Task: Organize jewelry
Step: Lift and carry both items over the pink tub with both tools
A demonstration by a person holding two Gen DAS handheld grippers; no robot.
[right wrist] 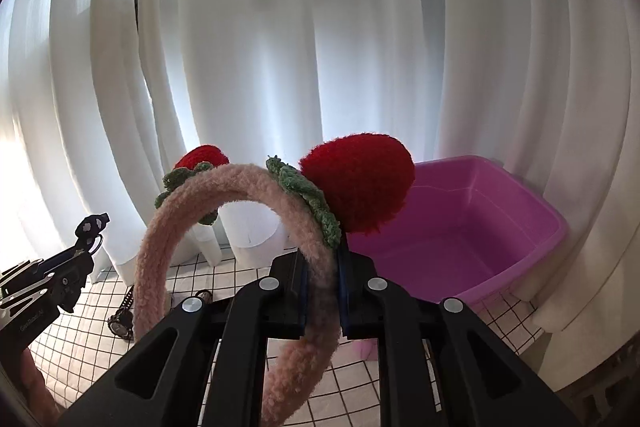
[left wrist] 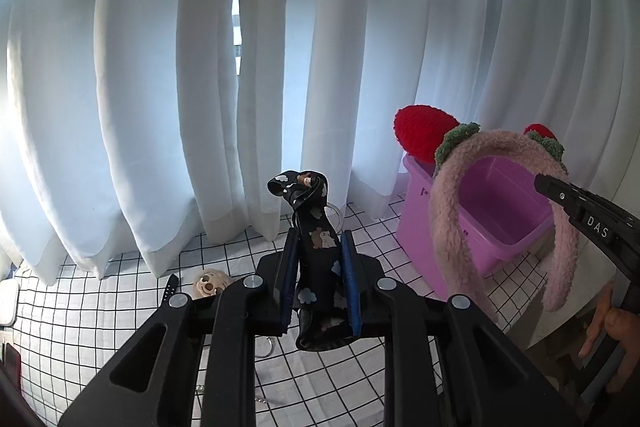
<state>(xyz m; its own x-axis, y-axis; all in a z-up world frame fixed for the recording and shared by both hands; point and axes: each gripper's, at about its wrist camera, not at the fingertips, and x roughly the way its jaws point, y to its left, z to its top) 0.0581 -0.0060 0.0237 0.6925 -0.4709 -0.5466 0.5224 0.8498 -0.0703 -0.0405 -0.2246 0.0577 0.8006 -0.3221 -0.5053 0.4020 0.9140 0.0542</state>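
My left gripper (left wrist: 319, 241) is shut on a black lanyard (left wrist: 308, 195) printed with clouds and small animals. The lanyard stands up between the blue pads, and its loose end hangs below them. My right gripper (right wrist: 322, 257) is shut on a fluffy pink headband (right wrist: 240, 179) with two red knitted strawberries, raised in front of a purple plastic bin (right wrist: 556, 227). In the left wrist view the headband (left wrist: 448, 211) hangs from the right gripper (left wrist: 560, 195), just in front of the bin (left wrist: 416, 227). In the right wrist view the left gripper (right wrist: 86, 251) shows at the far left.
A white cloth with a black grid (left wrist: 100, 307) covers the table, and white curtains hang close behind it. On the cloth lie a small plush toy (left wrist: 210, 283), a black watch (right wrist: 122, 323), a key ring (left wrist: 266, 347) and a thin chain (left wrist: 200, 389). A hand (left wrist: 612, 331) shows at the right edge.
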